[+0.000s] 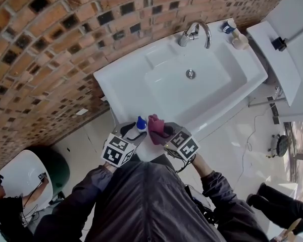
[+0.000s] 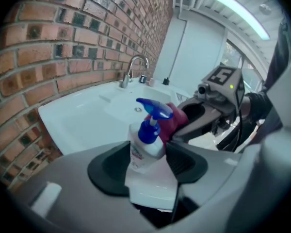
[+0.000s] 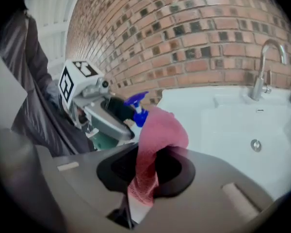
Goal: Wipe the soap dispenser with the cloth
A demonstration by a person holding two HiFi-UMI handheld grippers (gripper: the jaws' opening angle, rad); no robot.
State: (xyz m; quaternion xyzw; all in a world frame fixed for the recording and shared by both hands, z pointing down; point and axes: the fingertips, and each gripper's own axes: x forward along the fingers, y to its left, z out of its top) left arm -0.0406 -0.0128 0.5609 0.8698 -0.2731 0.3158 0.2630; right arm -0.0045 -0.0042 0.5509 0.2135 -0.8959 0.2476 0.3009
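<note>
The soap dispenser (image 1: pixel 140 125), a white bottle with a blue pump, stands upright at the sink's near front corner. My left gripper (image 1: pixel 134 133) is open around it; in the left gripper view the bottle (image 2: pixel 146 144) sits deep between the two dark pads of the left gripper (image 2: pixel 148 163), and I see no squeeze on it. My right gripper (image 1: pixel 160 133) is shut on a dark pink cloth (image 1: pixel 156 124). The cloth (image 3: pixel 160 135) rises from the right gripper (image 3: pixel 145 171) and drapes against the pump side of the bottle (image 3: pixel 137 109).
The white sink (image 1: pixel 122 84) juts from a brick wall, with a chrome faucet (image 1: pixel 196 33) at its back and another small bottle (image 1: pixel 236 37) at its far right corner. A white fixture (image 1: pixel 283 54) stands to the right. A green bin (image 1: pixel 58 166) stands lower left.
</note>
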